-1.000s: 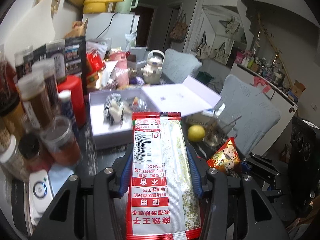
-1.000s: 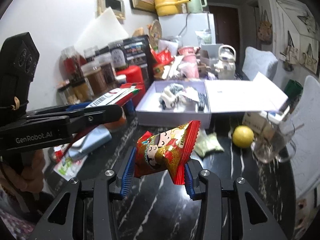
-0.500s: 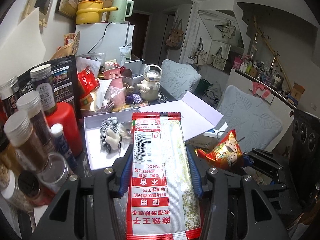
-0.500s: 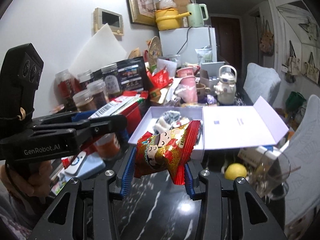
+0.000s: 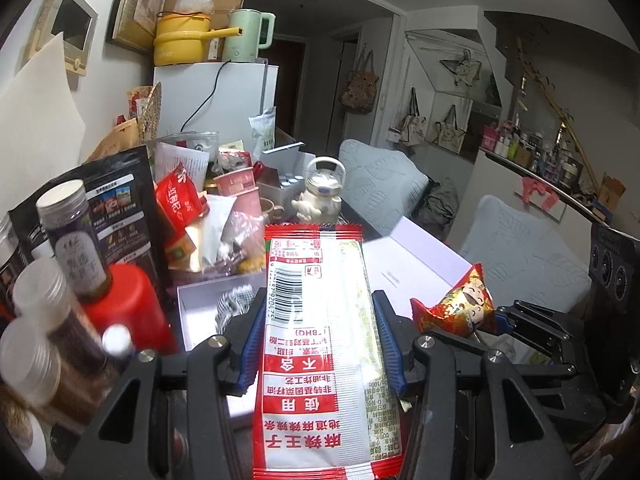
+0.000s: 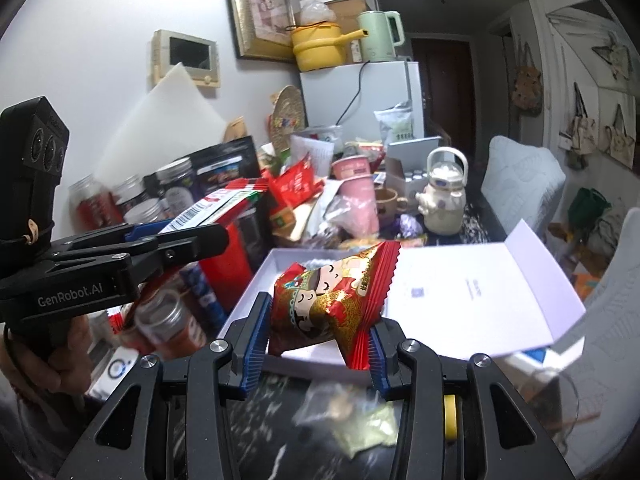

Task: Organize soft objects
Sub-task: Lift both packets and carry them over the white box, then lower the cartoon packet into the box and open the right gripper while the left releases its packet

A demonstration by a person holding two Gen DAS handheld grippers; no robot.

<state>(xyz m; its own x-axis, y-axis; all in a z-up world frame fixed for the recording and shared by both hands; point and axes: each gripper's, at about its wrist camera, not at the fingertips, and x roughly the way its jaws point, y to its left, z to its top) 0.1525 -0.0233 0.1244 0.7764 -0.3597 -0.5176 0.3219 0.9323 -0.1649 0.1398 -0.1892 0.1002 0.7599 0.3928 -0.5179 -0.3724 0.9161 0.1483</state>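
Observation:
My left gripper [image 5: 316, 320] is shut on a long red-and-white snack packet [image 5: 320, 344], held flat between its blue pads; in the right wrist view that packet [image 6: 224, 210] sticks out of the left gripper [image 6: 212, 232] at the left. My right gripper [image 6: 318, 332] is shut on a small red-and-gold snack bag [image 6: 332, 296], which also shows at the right of the left wrist view [image 5: 460, 304]. Just beyond both lies an open white box [image 6: 260, 276] with its lid [image 6: 472, 288] folded back to the right; a checked soft item [image 5: 232, 300] lies inside.
Jars [image 5: 72, 240], a red bottle [image 5: 128, 308] and dark pouches crowd the left. Cups [image 6: 356, 196], a white teapot [image 6: 442, 200] and packets stand behind the box. A greenish sachet [image 6: 360, 420], a lemon [image 6: 450, 416] and a glass [image 6: 556, 400] lie on the black marble table. A hand [image 6: 44, 356] holds the left gripper.
Both grippers have risen and moved forward toward the white box, each still holding its packet. The box and the clutter behind it now look nearer and lower in both views.

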